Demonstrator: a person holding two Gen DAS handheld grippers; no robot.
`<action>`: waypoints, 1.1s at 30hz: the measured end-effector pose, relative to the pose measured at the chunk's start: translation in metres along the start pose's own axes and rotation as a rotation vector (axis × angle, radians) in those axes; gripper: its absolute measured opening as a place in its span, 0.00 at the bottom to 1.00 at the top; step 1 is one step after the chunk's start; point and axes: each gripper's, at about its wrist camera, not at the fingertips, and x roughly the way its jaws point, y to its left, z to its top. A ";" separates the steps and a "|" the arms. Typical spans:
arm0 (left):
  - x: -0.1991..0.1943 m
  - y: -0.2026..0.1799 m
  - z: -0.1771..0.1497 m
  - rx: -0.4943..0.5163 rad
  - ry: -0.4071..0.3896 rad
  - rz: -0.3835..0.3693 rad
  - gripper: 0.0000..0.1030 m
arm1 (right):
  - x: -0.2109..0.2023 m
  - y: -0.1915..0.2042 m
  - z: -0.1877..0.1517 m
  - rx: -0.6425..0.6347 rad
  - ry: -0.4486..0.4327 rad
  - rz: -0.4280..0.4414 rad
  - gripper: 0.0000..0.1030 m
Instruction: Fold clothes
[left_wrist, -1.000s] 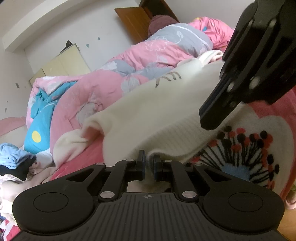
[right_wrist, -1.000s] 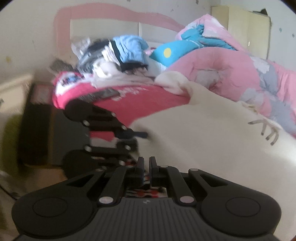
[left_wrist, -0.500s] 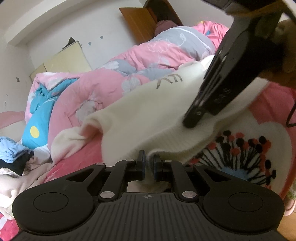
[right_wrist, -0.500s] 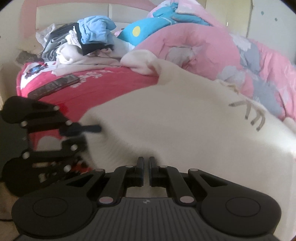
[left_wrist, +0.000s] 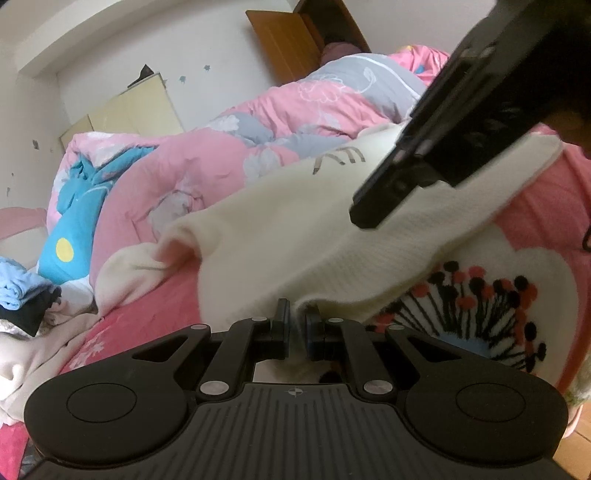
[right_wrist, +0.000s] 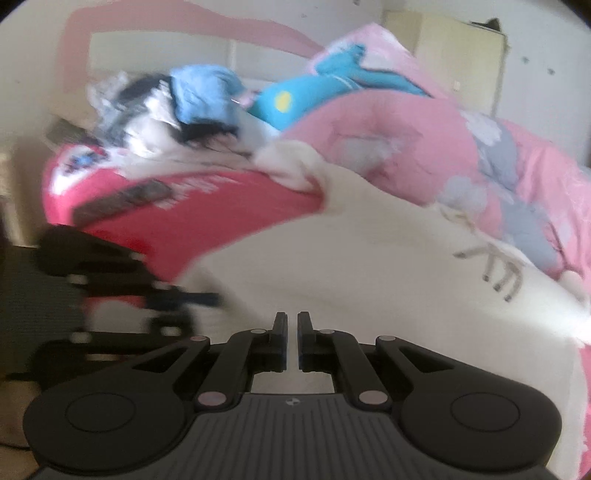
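A cream knit sweater (left_wrist: 295, 229) lies spread over the pink bed. My left gripper (left_wrist: 297, 314) is shut on its near hem, with cloth pinched between the pads. In the left wrist view my right gripper (left_wrist: 369, 218) reaches in from the upper right, its tip over the sweater's middle. In the right wrist view my right gripper (right_wrist: 291, 325) is shut, and the sweater (right_wrist: 369, 288) runs right up to and between its fingertips. The left gripper (right_wrist: 195, 306) shows blurred at that view's left, at the sweater's edge.
A rumpled pink and grey quilt (left_wrist: 166, 177) is heaped behind the sweater, with a blue pillow (left_wrist: 62, 247). Loose clothes (right_wrist: 177, 99) are piled by the headboard. A dark flat object (right_wrist: 122, 199) lies on the red sheet (right_wrist: 221, 214). A pale wardrobe (left_wrist: 129, 110) stands at the wall.
My right gripper has shifted sideways over the sweater, and its view is blurred by the motion. The sweater's right edge has lifted with it. The left gripper has kept its hold and place.
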 end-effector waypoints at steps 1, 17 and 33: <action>0.000 0.000 0.000 -0.001 0.002 0.001 0.08 | -0.003 0.003 -0.001 -0.005 -0.002 0.020 0.05; -0.024 0.008 -0.003 0.017 0.074 0.093 0.18 | 0.034 -0.002 -0.017 0.031 0.080 0.012 0.05; -0.026 0.029 -0.005 -0.159 0.129 0.085 0.20 | 0.031 0.004 -0.016 0.000 0.066 0.003 0.05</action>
